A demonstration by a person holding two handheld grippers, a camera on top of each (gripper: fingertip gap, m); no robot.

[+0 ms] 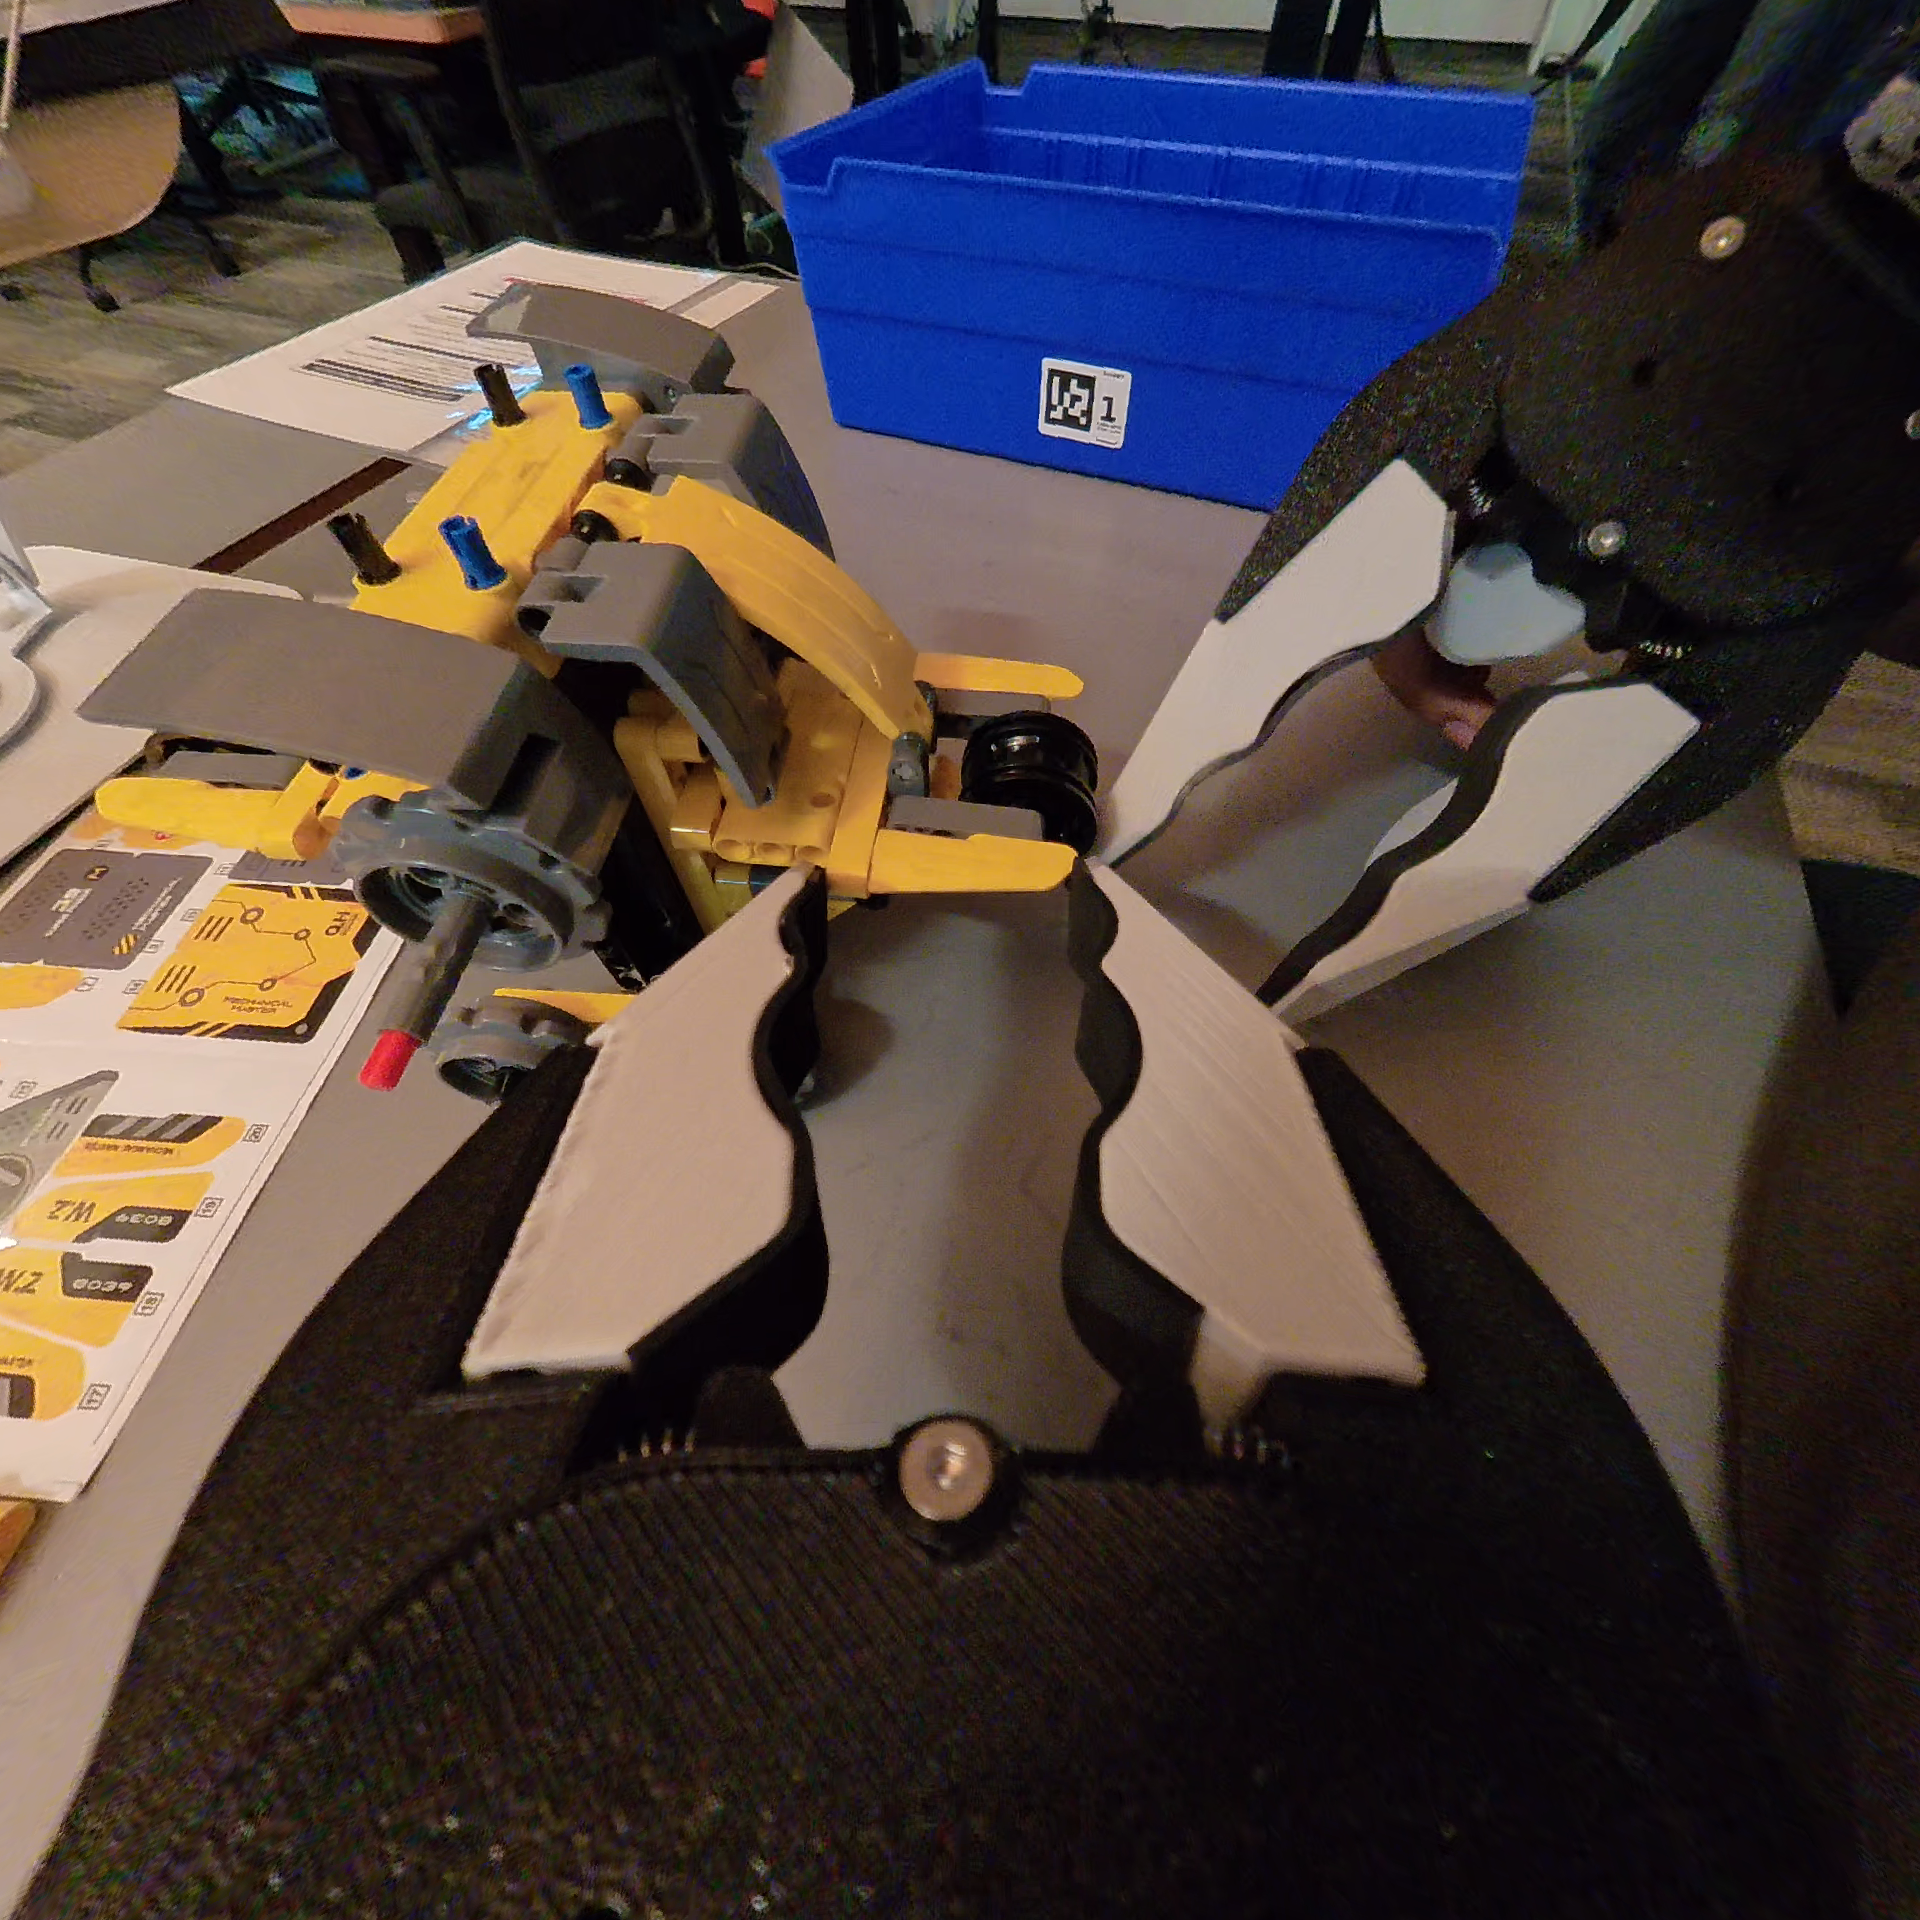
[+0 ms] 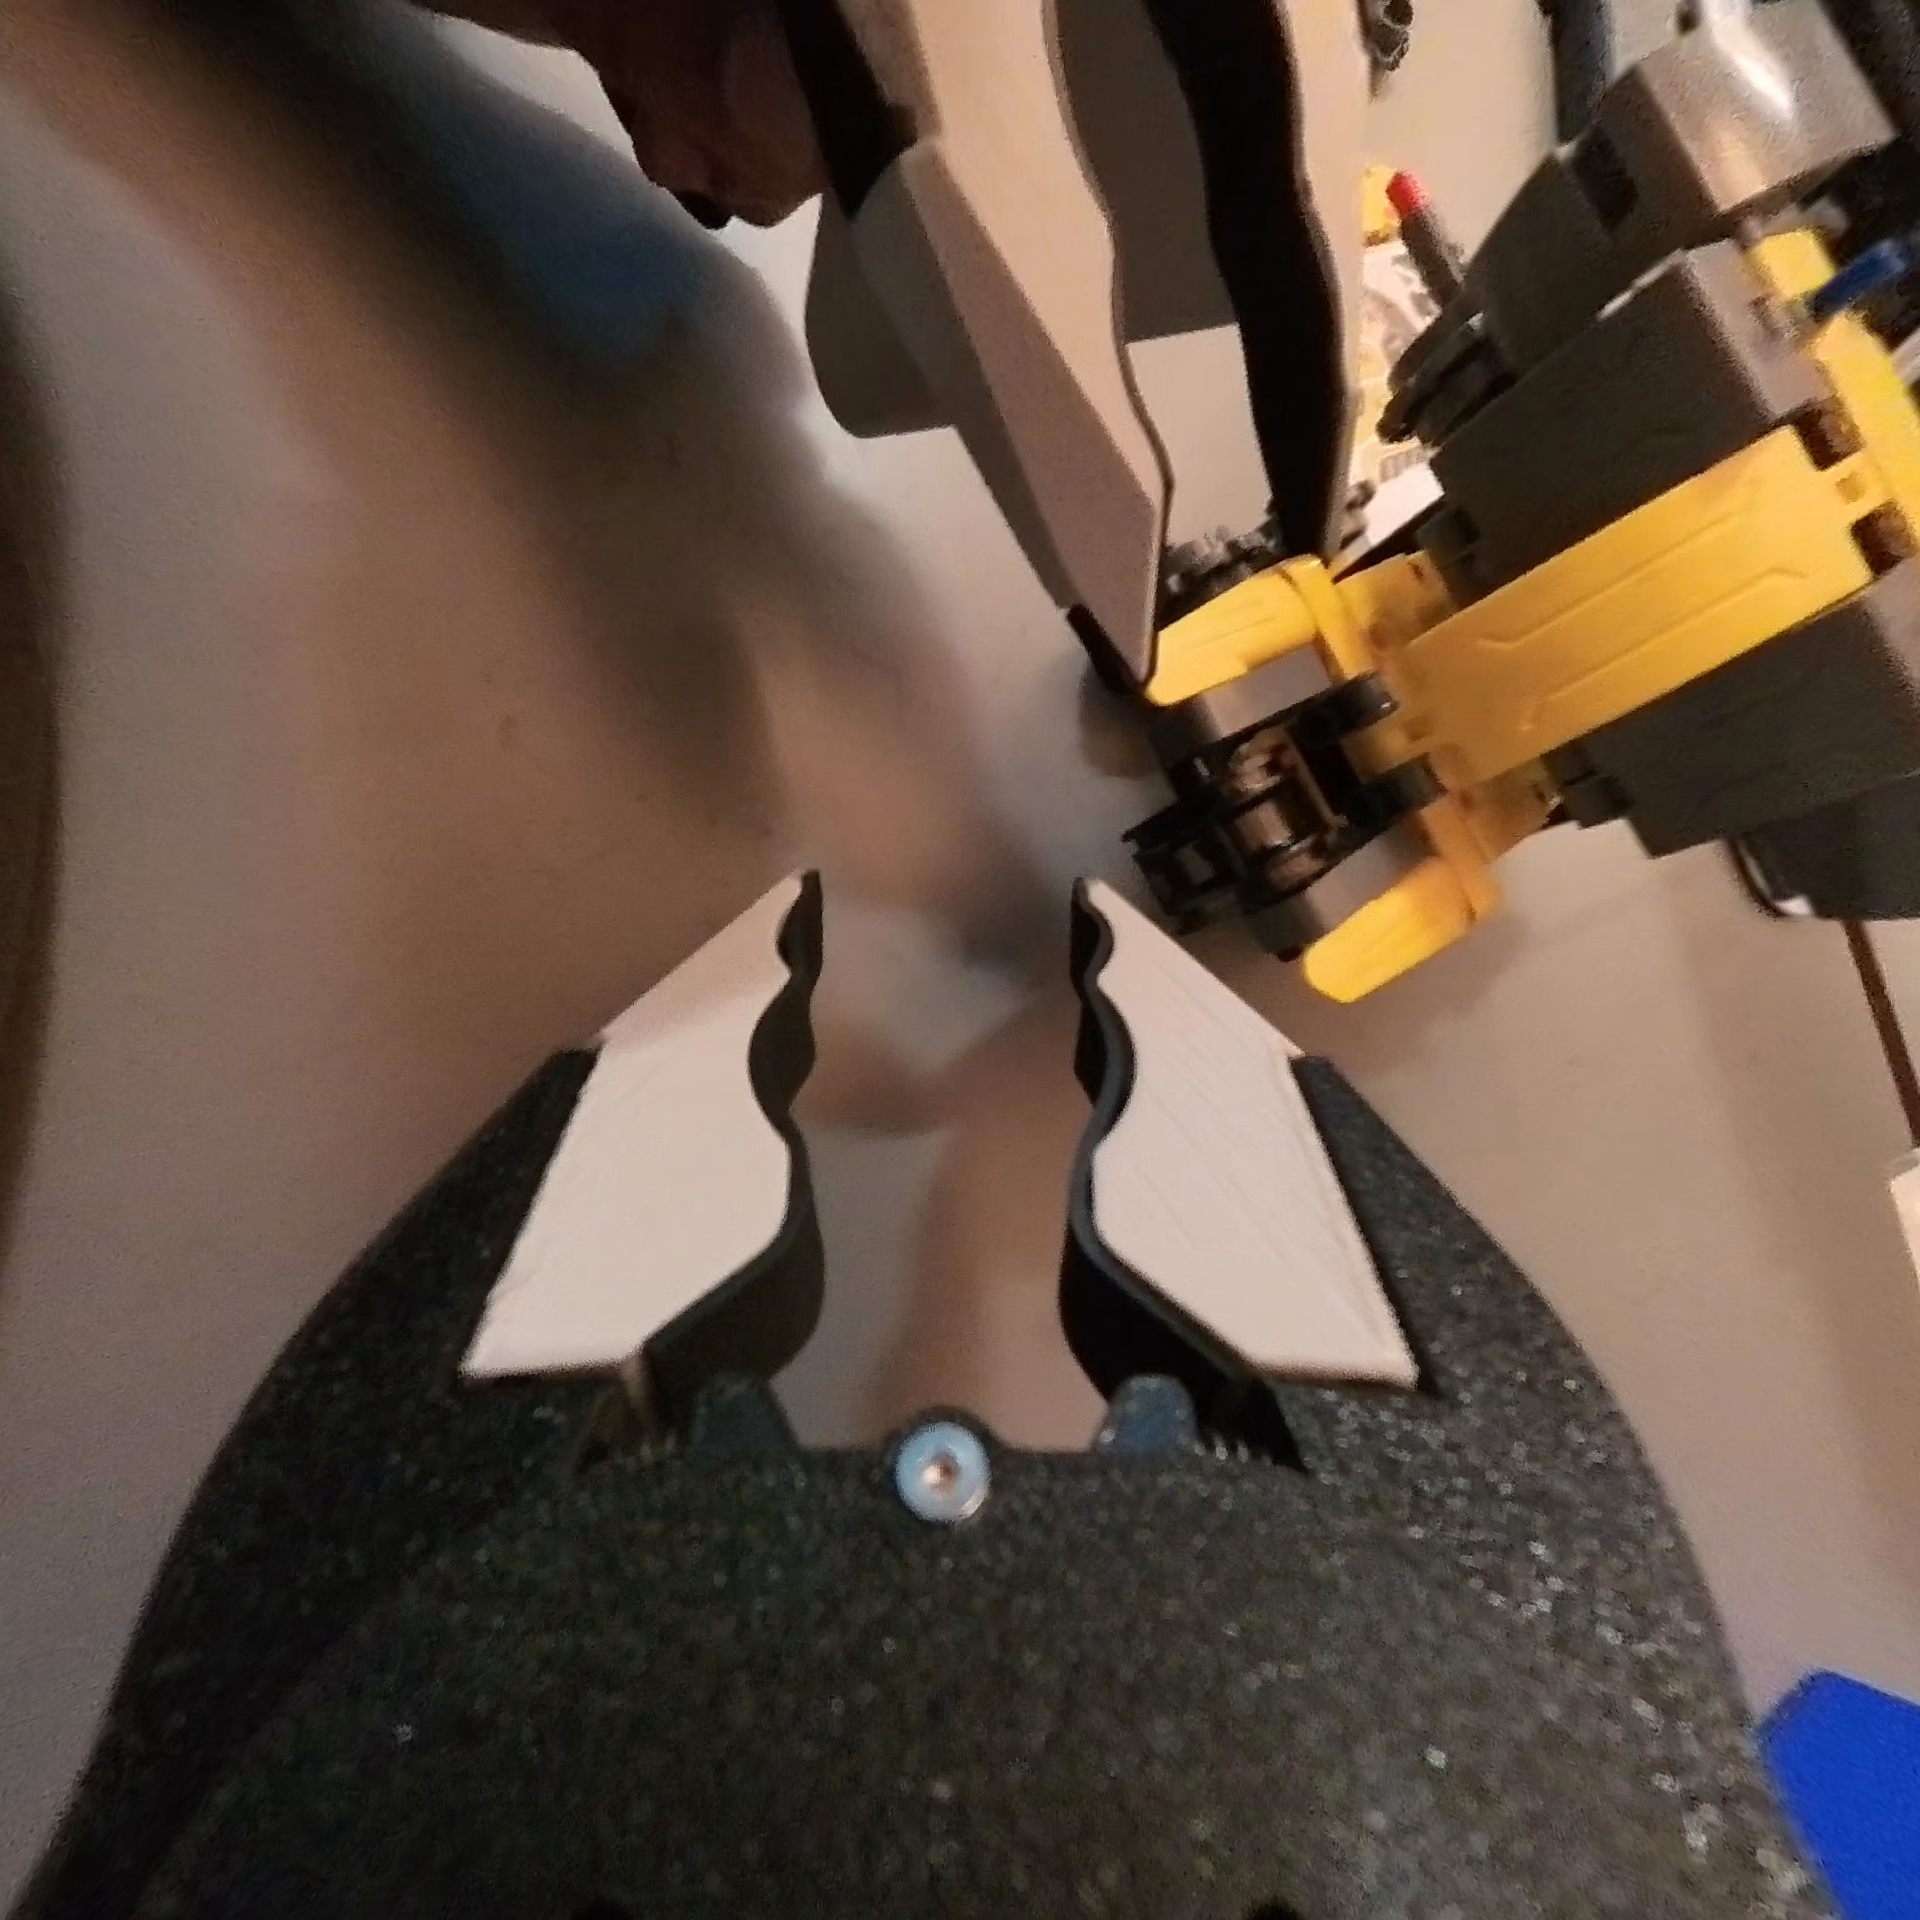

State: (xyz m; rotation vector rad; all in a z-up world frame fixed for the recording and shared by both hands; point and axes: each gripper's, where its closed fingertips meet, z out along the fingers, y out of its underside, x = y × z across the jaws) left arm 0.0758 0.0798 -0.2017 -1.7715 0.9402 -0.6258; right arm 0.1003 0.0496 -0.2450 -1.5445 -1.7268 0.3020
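Note:
A yellow and grey brick-built vehicle model (image 1: 623,675) lies on the grey table (image 1: 1039,582), with a black wheel hub (image 1: 1029,769) at its near end. My left gripper (image 1: 945,883) is open and empty. Its fingertips sit right at the model's yellow front prong (image 1: 966,857). My right gripper (image 1: 1195,930) comes in from the right, open and empty, just beside the hub. In the right wrist view my right gripper (image 2: 945,888) is open over bare table, the hub (image 2: 1247,821) and model (image 2: 1558,623) lie ahead right, and the left gripper (image 2: 1210,613) touches the yellow prong.
A blue plastic bin (image 1: 1143,260) with a square marker tag stands at the back of the table. A sticker sheet (image 1: 156,1039) lies at the left beside the model, and a printed paper (image 1: 416,343) behind it. Chairs and desks stand beyond the table's edge. Across from one pair of fingers to the other is roughly 6 cm.

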